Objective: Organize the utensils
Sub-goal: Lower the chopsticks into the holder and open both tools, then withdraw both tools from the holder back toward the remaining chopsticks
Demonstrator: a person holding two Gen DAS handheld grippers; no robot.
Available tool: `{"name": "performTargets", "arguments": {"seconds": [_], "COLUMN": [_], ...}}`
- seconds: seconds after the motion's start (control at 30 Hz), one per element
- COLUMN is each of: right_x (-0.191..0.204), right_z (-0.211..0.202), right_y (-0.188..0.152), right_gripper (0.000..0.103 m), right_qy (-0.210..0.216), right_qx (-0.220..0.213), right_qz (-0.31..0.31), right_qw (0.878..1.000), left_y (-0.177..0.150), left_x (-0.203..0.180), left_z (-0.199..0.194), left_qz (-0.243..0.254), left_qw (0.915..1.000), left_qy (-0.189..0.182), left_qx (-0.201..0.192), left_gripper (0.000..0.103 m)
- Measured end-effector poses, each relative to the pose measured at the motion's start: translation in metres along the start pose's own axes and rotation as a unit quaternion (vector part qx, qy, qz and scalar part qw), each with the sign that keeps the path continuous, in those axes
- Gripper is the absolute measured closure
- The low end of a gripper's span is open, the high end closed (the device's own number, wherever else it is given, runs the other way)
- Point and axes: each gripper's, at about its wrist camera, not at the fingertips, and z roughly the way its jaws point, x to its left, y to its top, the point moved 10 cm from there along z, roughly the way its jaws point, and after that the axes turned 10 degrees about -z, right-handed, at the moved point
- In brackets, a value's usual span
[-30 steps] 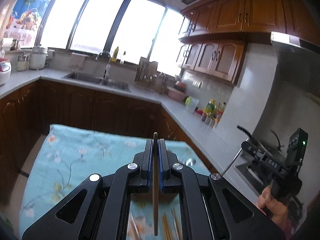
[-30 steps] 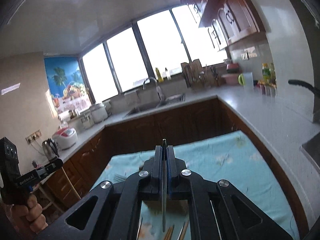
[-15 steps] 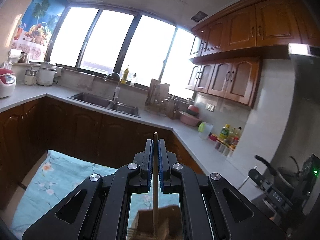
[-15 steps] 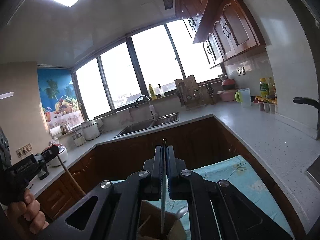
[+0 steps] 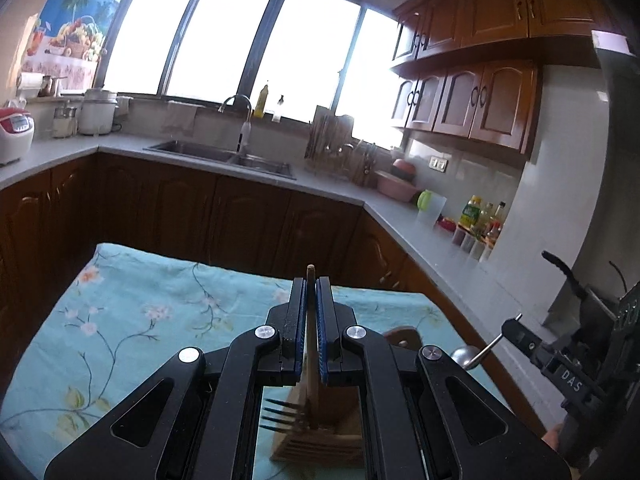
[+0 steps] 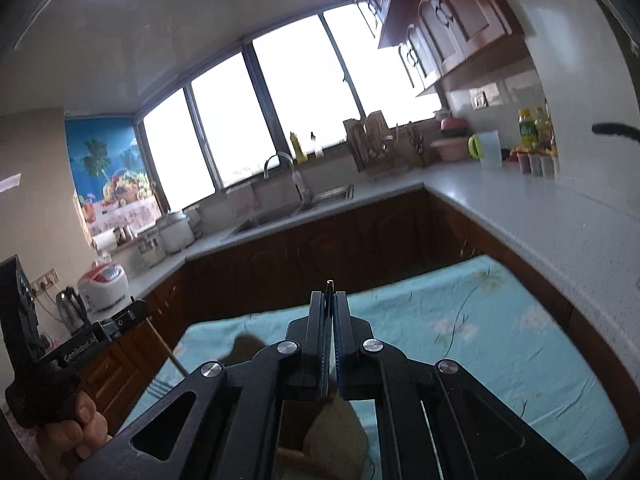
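Left wrist view shows I'm lowering the left tool [image 5: 311,302], clamped on a wooden stick [image 5: 310,332], toward the holder [image 5: 320,446], while the right tool [image 6: 330,312], gripping a thin metal utensil [image 6: 329,285], is descending too.

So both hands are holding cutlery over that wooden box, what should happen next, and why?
Probably lower the left tool a little further: its wooden-handled fork hangs tines-down right at the wooden holder on the floral cloth, not clearly seated yet. The right tool grips a thin metal-handled utensil beside it.
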Motion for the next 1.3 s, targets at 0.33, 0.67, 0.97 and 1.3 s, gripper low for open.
{"name": "performTargets", "arguments": {"seconds": [0.33,0.67,0.97,1.3], "right_x": [-0.002,-0.004,-0.006,-0.001], "right_z": [0.002,-0.006,-0.061,-0.108], "right_y": [-0.003,0.002,-0.003,-0.055], "right_gripper": [0.099,0.059,0.000,0.000], "right_qy": [-0.001,0.013,0.026,0.039], "right_qx": [0.015,0.012,-0.012,0.016], "right_qz": [0.002,0.023,0.055,0.072], "right_qw": [1.000,1.000,0.998,0.997], "left_y": [-0.002,0.003,-0.005,-0.074], "left_x": [0.005,0.004,0.027,0.075], "left_z": [0.001,-0.019,-0.085,-0.135], "left_qz": [-0.001,-0.014,-0.036,-0.066], "left_qw": [0.9999,0.9996,0.9993,0.9952], "left_qy": [0.002,-0.004,0.009,0.045], "left_qx": [0.016,0.026,0.006,0.057], "left_gripper": [0.098,0.057,0.012,0.011]}}
